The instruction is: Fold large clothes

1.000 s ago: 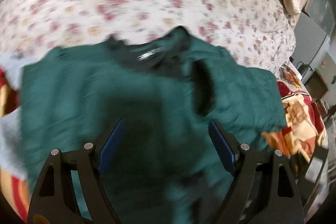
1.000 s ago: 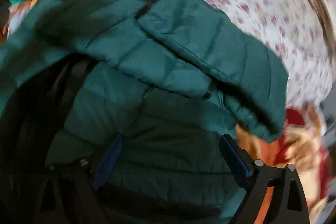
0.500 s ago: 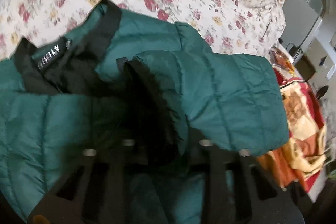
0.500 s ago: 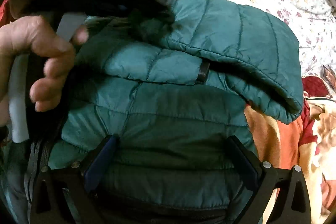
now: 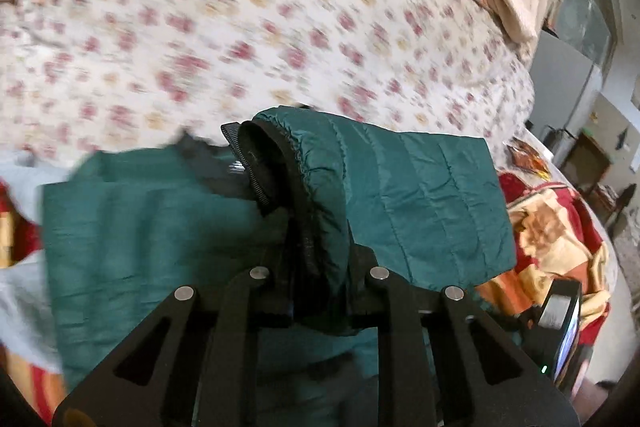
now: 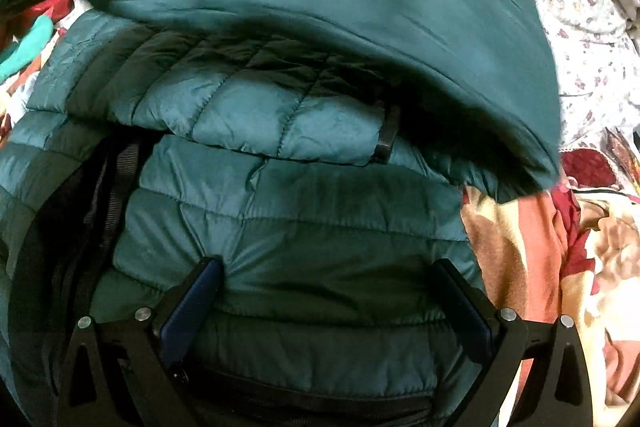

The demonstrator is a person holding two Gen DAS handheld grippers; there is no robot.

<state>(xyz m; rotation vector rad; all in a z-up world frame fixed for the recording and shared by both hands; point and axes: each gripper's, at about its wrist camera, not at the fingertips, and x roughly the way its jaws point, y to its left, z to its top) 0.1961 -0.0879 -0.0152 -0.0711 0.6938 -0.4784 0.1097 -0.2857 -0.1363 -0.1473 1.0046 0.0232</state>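
Floral bed [image 5: 248, 27]; left gripper [image 5: 318, 291] seemingly clamps jacket [image 5: 420, 199].

Dark green quilted puffer jacket [image 6: 304, 195]: thin synthetic shell, slight sheen, stitched channels, fine wrinkles. Its sleeve cuff [image 5: 316, 211] has black elastic binding, matt, gathered. Black ribbed webbing strip [image 6: 120, 167] along the zip side, coarse weave. White floral bedsheet [image 5: 240, 27]: matt cloth, probably cotton, blurred. Red-orange patterned blanket [image 6: 532, 247]: soft, fuzzy nap. Left gripper [image 5: 320, 291]: matt black plastic, shiny metal pins. Right gripper [image 6: 328, 311]: smooth dark blue pads.
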